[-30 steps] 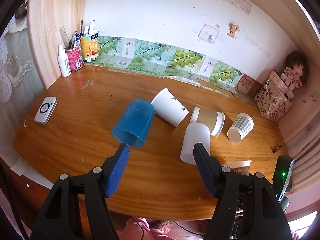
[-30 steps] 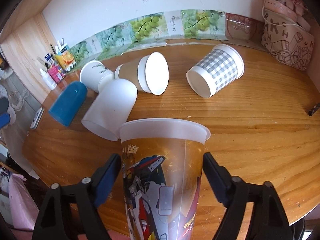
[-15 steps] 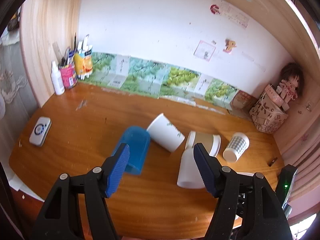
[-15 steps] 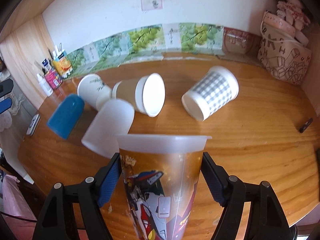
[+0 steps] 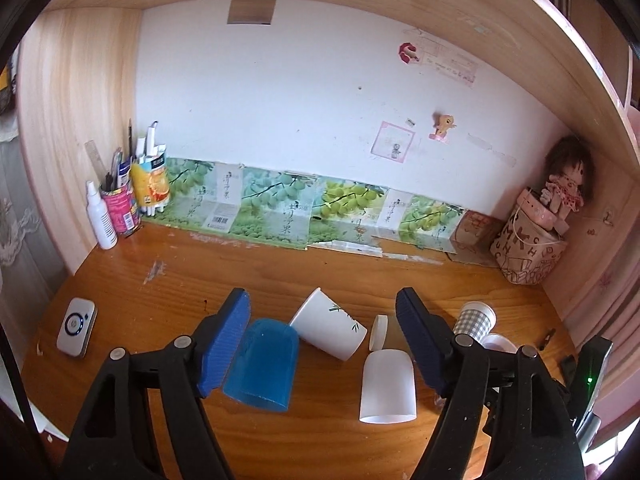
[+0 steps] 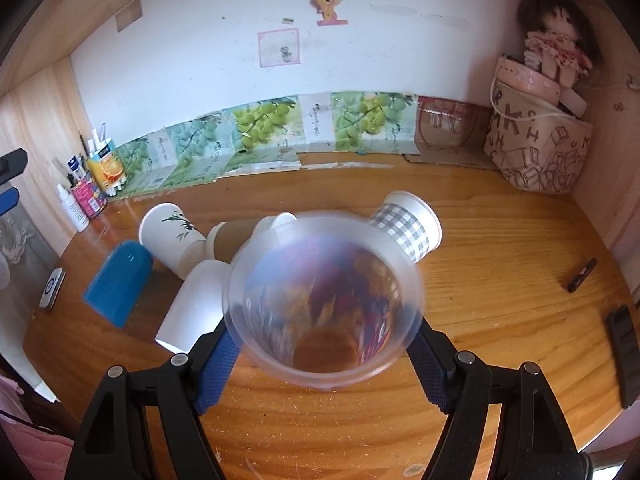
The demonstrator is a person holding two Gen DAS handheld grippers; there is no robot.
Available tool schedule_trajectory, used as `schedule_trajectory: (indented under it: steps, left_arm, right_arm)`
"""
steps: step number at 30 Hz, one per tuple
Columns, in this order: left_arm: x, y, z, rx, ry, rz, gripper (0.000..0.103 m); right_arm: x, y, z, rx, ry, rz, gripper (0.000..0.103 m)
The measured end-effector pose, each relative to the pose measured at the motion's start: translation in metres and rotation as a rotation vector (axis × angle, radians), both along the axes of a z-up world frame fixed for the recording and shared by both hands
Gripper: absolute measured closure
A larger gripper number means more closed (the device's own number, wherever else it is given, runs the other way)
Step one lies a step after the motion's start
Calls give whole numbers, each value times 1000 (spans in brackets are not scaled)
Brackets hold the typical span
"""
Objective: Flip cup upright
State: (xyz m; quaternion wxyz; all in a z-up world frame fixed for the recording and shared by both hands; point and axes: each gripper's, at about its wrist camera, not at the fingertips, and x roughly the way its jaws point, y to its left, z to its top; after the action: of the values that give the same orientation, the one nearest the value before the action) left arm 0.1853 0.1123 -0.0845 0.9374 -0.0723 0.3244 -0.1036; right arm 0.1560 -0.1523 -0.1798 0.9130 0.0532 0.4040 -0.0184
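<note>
Two claws in view, one per camera. Right claw [image 6: 322,364] clamped on a translucent printed cup [image 6: 323,300], blue pads pressed to both sides of the wall, open mouth turned toward the lens and blurred, brown base visible down inside. Held above the wooden tabletop [image 6: 500,264], in front of the cluster of fallen cups. Left claw [image 5: 323,340] spread wide and gripping nothing, hovering over the tabletop [image 5: 168,280] with a blue cup [image 5: 264,364] just beside its left pad.

Only in the right wrist view: the held cup's interior, a dark flat object [image 6: 626,356] at the right edge, and a small dark stick-like item [image 6: 582,275] near it. Only in the left wrist view: four fallen cups laid out unobstructed, namely blue, white with a leaf print [image 5: 330,330], frosted white [image 5: 387,386], and checked [image 5: 476,318], plus a partly hidden brown one [image 5: 390,330], and a white device [image 5: 76,326] at far left.
</note>
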Motion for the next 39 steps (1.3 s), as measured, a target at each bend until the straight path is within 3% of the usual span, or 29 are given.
schedule_trajectory:
  steps: [10, 18, 23, 28, 39]
  left_arm:
    - [12, -2, -5, 15, 18, -92, 23]
    - [8, -2, -3, 17, 6, -93, 19]
    - [5, -10, -5, 9, 26, -100, 17]
    - [1, -22, -19, -30, 139, -88, 17]
    - [-24, -42, -25, -53, 275, -23, 17]
  right_arm:
    - [-7, 12, -20, 15, 61, -48, 24]
    - [-18, 19, -23, 5, 123, -37, 23]
    - [-33, 24, -8, 7, 138, 59, 20]
    - [-43, 33, 13, -12, 117, 166, 19]
    - [-61, 21, 78, 31, 70, 159, 18]
